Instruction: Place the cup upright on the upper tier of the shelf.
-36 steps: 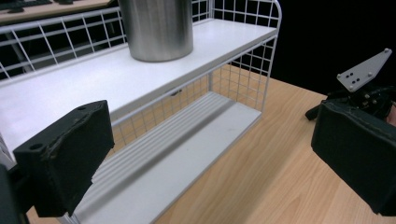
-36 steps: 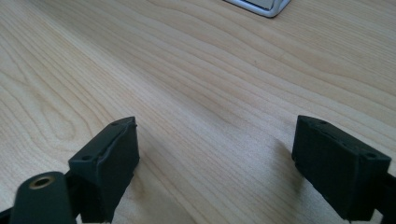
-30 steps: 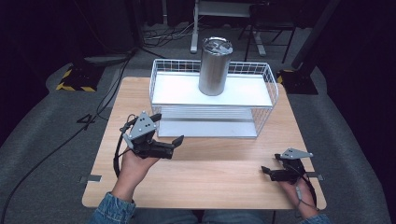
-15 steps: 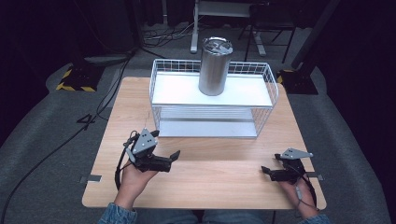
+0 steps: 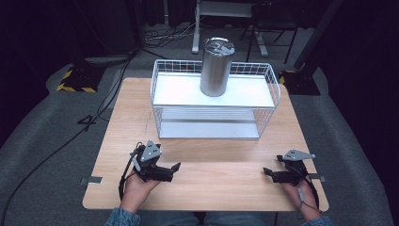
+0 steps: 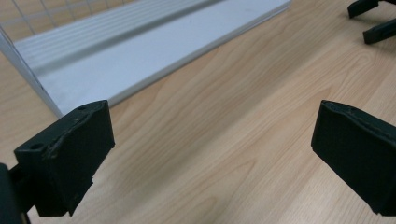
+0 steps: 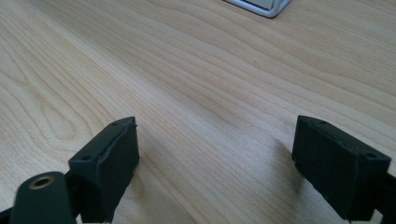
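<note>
A steel tumbler (image 5: 217,66) with a lid stands upright on the top shelf of a white wire rack (image 5: 214,100) at the back of the wooden table (image 5: 211,160). My left gripper (image 5: 173,170) rests low on the table's front left, open, with nothing between its jaws (image 6: 210,154). At the front right my right gripper (image 5: 268,174) lies open on the wood and empty too (image 7: 215,158). In the left gripper view the rack's lower shelf (image 6: 140,51) lies ahead, and the right gripper's fingertips (image 6: 373,32) peek in at the top right.
A corner of the rack's base (image 7: 261,7) shows at the top of the right gripper view. Black cables (image 5: 94,117) trail over the grey floor left of the table. A yellow-black striped block (image 5: 75,82) lies on the floor at the back left.
My left gripper has dropped down and come back toward the front edge, settling on the table. The right gripper, the tumbler and the rack have not moved.
</note>
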A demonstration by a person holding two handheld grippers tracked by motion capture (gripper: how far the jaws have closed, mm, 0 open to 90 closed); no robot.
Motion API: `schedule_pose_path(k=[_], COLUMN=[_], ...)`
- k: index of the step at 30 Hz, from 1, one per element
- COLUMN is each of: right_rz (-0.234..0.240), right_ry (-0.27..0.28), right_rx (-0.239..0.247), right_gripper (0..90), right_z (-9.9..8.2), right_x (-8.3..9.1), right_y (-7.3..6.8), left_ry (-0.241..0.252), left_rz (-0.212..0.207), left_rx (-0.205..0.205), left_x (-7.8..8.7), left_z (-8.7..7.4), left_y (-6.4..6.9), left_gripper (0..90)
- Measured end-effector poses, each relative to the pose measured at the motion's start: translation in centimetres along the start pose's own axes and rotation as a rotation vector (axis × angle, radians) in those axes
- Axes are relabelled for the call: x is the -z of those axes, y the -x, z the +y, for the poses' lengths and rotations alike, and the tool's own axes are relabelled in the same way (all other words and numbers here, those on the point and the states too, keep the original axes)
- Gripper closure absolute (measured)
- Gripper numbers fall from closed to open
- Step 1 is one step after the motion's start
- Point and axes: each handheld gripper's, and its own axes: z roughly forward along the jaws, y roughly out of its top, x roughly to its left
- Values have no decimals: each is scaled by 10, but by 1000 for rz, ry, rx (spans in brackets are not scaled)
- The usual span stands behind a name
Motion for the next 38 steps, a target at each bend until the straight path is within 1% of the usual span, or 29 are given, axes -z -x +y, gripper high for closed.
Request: schedule_pose_path(k=[1, 3, 4, 5, 6, 8, 9, 12, 13, 16, 18, 19, 20, 22, 23, 27, 28, 30, 34, 38], right_rz=[0, 0, 0, 0, 0, 0, 0, 0, 0, 0, 0, 0, 0, 0, 0, 0, 0, 0, 1, 1], right_ry=[0, 0, 0, 0, 0, 0, 0, 0, 0, 0, 0, 0, 0, 0, 0, 0, 0, 1, 1, 1], right_rx=[0, 0, 0, 0, 0, 0, 0, 0, 0, 0, 1, 0, 0, 0, 1, 1, 1, 2, 2, 3], right_gripper=[152, 152, 152, 152, 153, 153, 153, 153, 153, 153, 153, 153, 152, 153, 153, 154, 154, 155, 156, 156], right_z=[0, 0, 0, 0, 0, 0, 0, 0, 0, 0, 0, 0, 0, 0, 0, 0, 0, 0, 0, 0], right_x=[0, 0, 0, 0, 0, 0, 0, 0, 0, 0, 0, 0, 0, 0, 0, 0, 0, 0, 0, 0], right_y=[0, 0, 0, 0, 0, 0, 0, 0, 0, 0, 0, 0, 0, 0, 0, 0, 0, 0, 0, 0], left_ry=[-4, -21, -36, -48, -73, -98, -110, -160, -171, -212, -252, -266, -280, -311, -309, -306, -277, -251, -250, -253], left_rz=[-1, -1, 0, 1, 7, 8, 8, 13, 15, 23, 33, 34, 33, 34, 45, 61, 70, 69, 67, 70], left_rx=[13, 23, 24, 40, 35, 52, 52, 70, 66, 71, 62, 50, 52, 35, 25, 19, 11, 3, 15, 12], left_x=[-1, -2, -3, -5, -6, -9, -10, -15, -16, -20, -23, -24, -26, -29, -29, -29, -30, -29, -29, -28], left_z=[-2, -6, -8, -10, -12, -16, -18, -25, -26, -31, -34, -35, -36, -39, -40, -41, -44, -47, -48, -48], left_y=[0, -2, -3, -3, -5, -5, -6, -7, -8, -8, -8, -8, -7, -6, -6, -5, -5, -5, -5, -5], left_gripper=[0, 0, 0, 0, 0, 0, 0, 0, 0, 0, 0, 0, 0, 0, 0, 0, 0, 0, 2, 2])
